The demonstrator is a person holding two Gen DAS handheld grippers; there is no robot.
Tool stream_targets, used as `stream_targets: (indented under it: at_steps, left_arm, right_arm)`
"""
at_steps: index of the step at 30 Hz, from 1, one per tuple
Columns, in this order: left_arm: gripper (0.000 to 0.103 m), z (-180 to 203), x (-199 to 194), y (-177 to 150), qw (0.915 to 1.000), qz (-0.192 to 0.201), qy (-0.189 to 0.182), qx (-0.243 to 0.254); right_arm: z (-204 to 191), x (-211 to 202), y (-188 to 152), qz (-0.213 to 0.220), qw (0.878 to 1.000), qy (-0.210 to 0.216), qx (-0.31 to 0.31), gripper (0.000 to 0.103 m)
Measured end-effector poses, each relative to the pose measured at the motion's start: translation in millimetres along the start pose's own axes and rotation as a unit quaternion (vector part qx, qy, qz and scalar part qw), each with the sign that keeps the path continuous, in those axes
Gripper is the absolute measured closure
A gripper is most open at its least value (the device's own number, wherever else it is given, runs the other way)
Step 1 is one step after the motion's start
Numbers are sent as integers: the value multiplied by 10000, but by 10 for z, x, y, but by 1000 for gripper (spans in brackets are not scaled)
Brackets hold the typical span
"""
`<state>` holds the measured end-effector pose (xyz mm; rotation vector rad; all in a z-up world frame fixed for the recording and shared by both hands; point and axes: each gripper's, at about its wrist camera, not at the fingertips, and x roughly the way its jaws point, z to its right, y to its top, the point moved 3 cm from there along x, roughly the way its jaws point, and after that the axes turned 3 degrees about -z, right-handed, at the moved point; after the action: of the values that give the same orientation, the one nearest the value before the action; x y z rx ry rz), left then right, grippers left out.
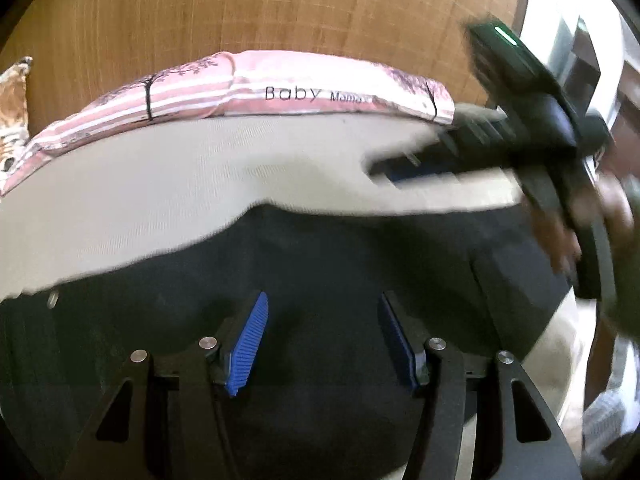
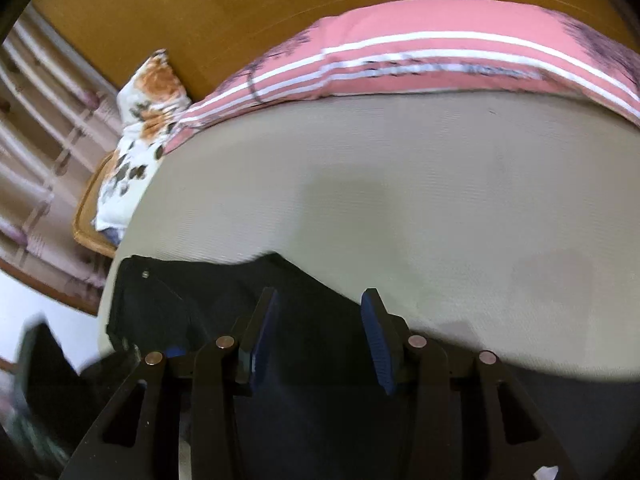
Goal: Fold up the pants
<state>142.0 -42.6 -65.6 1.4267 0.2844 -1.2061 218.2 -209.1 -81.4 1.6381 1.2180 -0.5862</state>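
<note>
Both wrist views look steeply down from close above the bed (image 1: 160,200) toward its wooden headboard (image 1: 280,8) — left view from the bed's left, right view from farther right; both share the pink pillow (image 2: 440,60) and the dark pants (image 2: 200,300).

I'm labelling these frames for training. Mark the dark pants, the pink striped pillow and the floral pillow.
dark pants (image 1: 320,264), left wrist view, flat middle.
pink striped pillow (image 1: 248,92), left wrist view, striped front.
floral pillow (image 2: 140,136), right wrist view, printed face.
</note>
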Motion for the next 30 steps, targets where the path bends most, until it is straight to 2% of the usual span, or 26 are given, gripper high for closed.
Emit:
stream_targets:
  at_steps: [6, 8, 12, 13, 15, 16, 18, 20, 22, 24, 26, 29, 30]
  left_arm:
    - [45, -118, 449, 366, 9982, -312, -438, -261]
    - [46, -174, 646, 437, 9979, -441, -370, -301]
    - [61, -255, 830, 486, 9965, -579, -364, -471]
    - [68, -284, 862, 498, 9963, -603, -332, -518]
    - [73, -337, 877, 503, 9957, -592, -327, -626]
    - [79, -362, 877, 502, 9957, -583, -314, -656]
    - [89, -431, 893, 508, 9950, -593, -282, -756]
    - [94, -515, 912, 534, 9932, -620, -362, -912]
    - [95, -570, 919, 551, 9907, -661, -449, -1098]
    - [95, -542, 892, 561, 9906, -703, -384, -1113]
    - [94, -491, 834, 568, 9917, -695, -342, -1028]
    - [83, -377, 676, 516, 9945, -642, -182, -806]
    - [73, -332, 615, 477, 9955, -631, -107, -704]
  right_arm:
    - [229, -85, -345, 5, 9993, -19, 363, 62]
    - [292, -78, -437, -27, 9990, -1, 454, 62]
    - [383, -42, -566, -9, 9987, -100, 497, 62]
    - [415, -27, -588, 15, 9986, -196, 499, 62]
    - [498, 2, -611, 87, 9976, -473, 502, 67]
    - [547, 12, -618, 170, 9971, -540, 500, 72]
    - [635, 1, -608, 325, 9962, -577, 558, 80]
    - [729, -14, -588, 380, 9955, -421, 753, 81]
    - [766, -34, -578, 412, 9949, -342, 853, 81]
    - [762, -99, -578, 486, 9943, -418, 852, 72]
    - [776, -251, -595, 569, 9931, -324, 974, 63]
    - [833, -580, -686, 817, 9895, -183, 1178, 62]
    - [876, -698, -735, 896, 9873, -140, 1301, 61]
